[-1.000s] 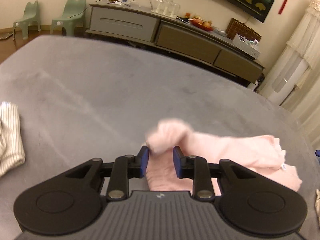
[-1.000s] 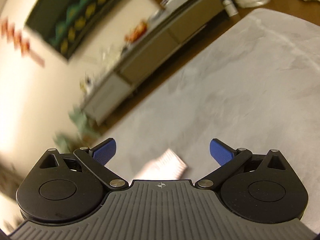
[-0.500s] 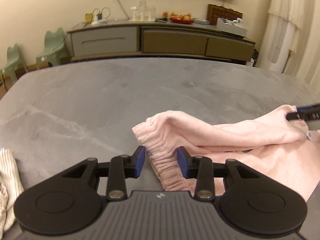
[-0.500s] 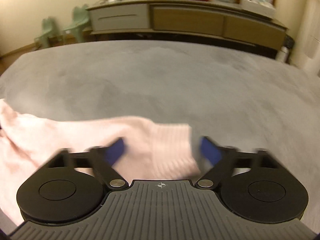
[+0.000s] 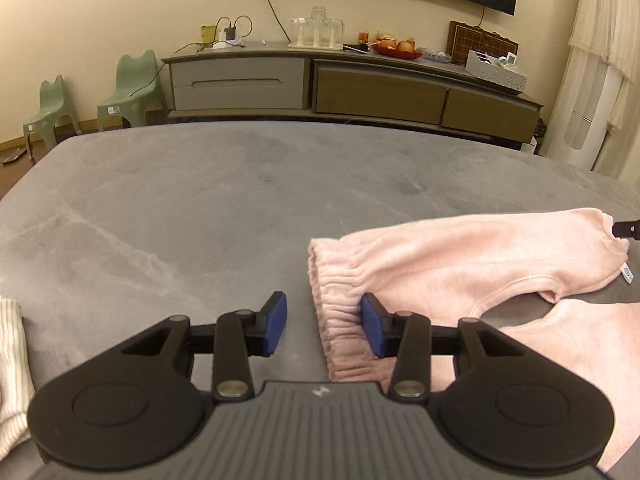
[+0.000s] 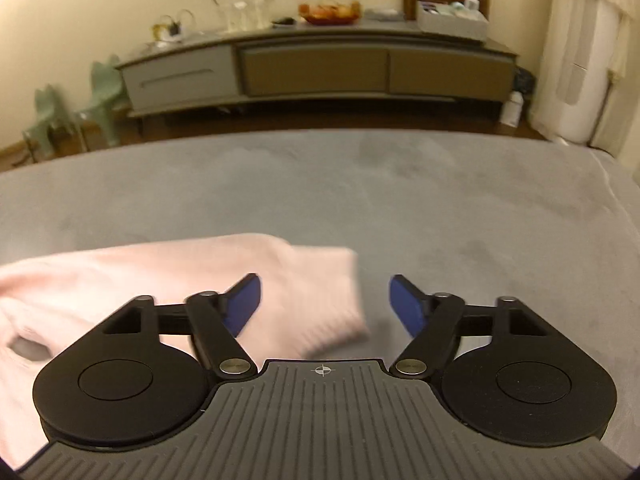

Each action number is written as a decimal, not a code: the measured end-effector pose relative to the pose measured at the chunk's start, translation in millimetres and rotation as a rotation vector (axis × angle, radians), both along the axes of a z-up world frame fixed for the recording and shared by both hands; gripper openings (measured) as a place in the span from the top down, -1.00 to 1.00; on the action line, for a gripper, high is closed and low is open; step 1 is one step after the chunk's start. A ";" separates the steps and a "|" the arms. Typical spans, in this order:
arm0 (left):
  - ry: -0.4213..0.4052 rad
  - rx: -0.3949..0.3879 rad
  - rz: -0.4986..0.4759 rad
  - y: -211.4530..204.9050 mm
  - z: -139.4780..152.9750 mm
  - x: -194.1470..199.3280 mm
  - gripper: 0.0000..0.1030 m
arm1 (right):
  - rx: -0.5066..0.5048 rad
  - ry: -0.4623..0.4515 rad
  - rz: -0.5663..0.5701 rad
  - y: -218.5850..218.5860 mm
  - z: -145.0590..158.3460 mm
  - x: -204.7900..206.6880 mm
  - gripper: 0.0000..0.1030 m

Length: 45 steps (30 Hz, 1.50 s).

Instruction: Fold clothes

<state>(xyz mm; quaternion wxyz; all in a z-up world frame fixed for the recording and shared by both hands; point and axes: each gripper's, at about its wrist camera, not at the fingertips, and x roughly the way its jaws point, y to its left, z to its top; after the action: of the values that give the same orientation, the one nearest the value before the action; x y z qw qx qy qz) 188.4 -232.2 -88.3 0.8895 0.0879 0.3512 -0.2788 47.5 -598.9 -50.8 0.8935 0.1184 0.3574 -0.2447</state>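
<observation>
Pink fleece trousers (image 5: 460,256) lie spread on the grey desk (image 5: 200,208), one leg folded across so its ribbed cuff (image 6: 320,300) ends near the right gripper (image 6: 325,304). The gathered elastic waistband (image 5: 340,312) lies at the garment's left end, directly ahead of the left gripper (image 5: 323,327).

The left gripper's jaws are opening. Its right blue pad (image 5: 371,330) rests against the waistband fabric, while the left pad (image 5: 276,322) stands clear over bare desk, so nothing is clamped.

The right gripper's jaws are opening too and stand wide. The cuff lies between them on the desk, with a gap between its end and the right-hand pad (image 6: 404,306). The left-hand pad (image 6: 242,304) sits over the leg fabric; whether it touches cannot be told.

A striped cream garment (image 5: 12,364) lies at the desk's left edge. Behind the desk stand a long low sideboard (image 5: 352,84) and two green children's chairs (image 5: 132,88) against the wall.
</observation>
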 end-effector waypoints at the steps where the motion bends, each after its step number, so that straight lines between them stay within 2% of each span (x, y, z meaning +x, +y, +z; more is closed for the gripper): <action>1: -0.011 -0.019 -0.001 2.6 5.2 -0.9 0.20 | 0.000 0.002 -0.013 -1.6 1.0 -3.4 -0.39; 4: -0.010 -0.051 0.019 6.5 12.2 2.3 0.21 | 0.016 -0.072 0.012 3.4 22.6 -19.7 -0.39; 5: -0.007 -0.051 0.028 7.4 12.9 4.1 0.21 | 0.012 -0.073 0.047 9.6 24.5 -20.3 -0.42; 6: -0.002 -0.032 0.039 8.5 11.7 5.9 0.21 | 0.010 -0.069 0.083 15.7 25.0 -19.2 -0.53; 8: 0.006 0.007 0.061 10.7 9.4 9.5 0.21 | 0.021 0.015 0.136 26.3 11.0 -11.9 -0.68; 9: 0.009 0.016 0.071 12.9 10.7 10.3 0.21 | 0.026 0.062 0.145 30.2 3.8 -12.4 -0.57; 11: 0.002 -0.030 0.077 23.6 26.9 5.8 0.11 | 0.032 0.101 0.084 31.9 1.0 -25.3 -0.49; 13: -0.010 -0.094 0.057 35.9 45.2 -5.4 -0.05 | 0.097 0.047 0.031 29.2 16.2 -51.1 -0.57; 15: -0.001 -0.098 -0.002 39.1 52.1 -22.2 -0.11 | 0.111 -0.006 0.010 30.8 34.4 -80.0 -0.80; 18: 0.025 -0.079 -0.114 37.6 54.2 -49.3 -0.11 | 0.086 0.035 0.016 38.6 37.1 -106.4 -0.81; 19: 0.026 -0.065 -0.164 33.0 51.3 -58.7 -0.10 | 0.086 0.058 0.037 42.7 31.6 -106.1 -0.73; 20: 0.026 -0.046 -0.210 28.1 47.9 -67.8 -0.10 | 0.086 0.080 0.058 46.9 26.0 -105.8 -0.52; 21: 0.024 -0.017 -0.240 22.9 42.9 -75.0 -0.10 | 0.086 0.103 0.078 51.1 20.5 -105.5 -0.21; 23: 0.032 0.051 -0.249 17.1 28.9 -79.6 -0.07 | 0.087 0.129 0.144 62.1 11.1 -99.8 0.12; 24: 0.043 0.087 -0.227 17.1 21.0 -77.1 -0.06 | 0.066 0.149 0.171 69.5 6.4 -95.5 0.12; 25: 0.051 0.113 -0.206 18.3 14.5 -74.0 -0.02 | 0.028 0.168 0.180 76.1 1.5 -93.2 0.07; 26: 0.054 0.113 -0.186 23.1 11.5 -69.7 -0.17 | -0.006 0.183 0.185 81.5 -2.6 -91.4 0.01; 29: 0.060 0.113 -0.125 37.2 3.3 -57.1 -0.22 | -0.014 0.186 0.144 76.1 -2.3 -92.9 -0.01; 32: 0.048 0.112 -0.086 46.4 0.0 -56.4 -0.29 | -0.042 0.200 0.120 75.6 -1.3 -95.9 -0.12; 34: 0.046 0.106 -0.066 48.3 1.7 -57.5 -0.26 | -0.078 0.217 0.130 84.7 -0.6 -91.7 -0.22; 35: 0.045 0.102 -0.072 47.3 3.9 -60.0 -0.18 | -0.099 0.221 0.138 90.2 0.7 -89.9 -0.22; 37: 0.043 0.093 -0.084 45.5 8.3 -65.0 -0.14 | -0.156 0.184 0.174 109.2 10.3 -88.3 -0.23; 39: 0.036 0.119 -0.093 41.1 7.4 -67.6 -0.16 | -0.147 0.144 0.234 124.7 15.7 -83.4 -0.36; 41: 0.021 0.138 -0.069 38.3 4.2 -65.2 -0.39 | -0.097 0.162 0.290 135.0 6.1 -73.4 -0.36; 43: 0.045 0.133 -0.031 41.0 8.0 -57.9 -0.35 | -0.058 0.173 0.314 137.8 -2.0 -65.0 -0.42; 45: 0.071 0.119 -0.035 41.4 15.5 -56.9 -0.20 | -0.035 0.159 0.319 135.9 -2.6 -59.9 -0.42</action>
<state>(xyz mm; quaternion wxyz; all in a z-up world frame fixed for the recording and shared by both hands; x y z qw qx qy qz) 131.4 -190.9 -72.8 0.8647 0.1367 0.3968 -0.2761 -12.4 -462.9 -53.4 0.8918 0.0249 0.4369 -0.1145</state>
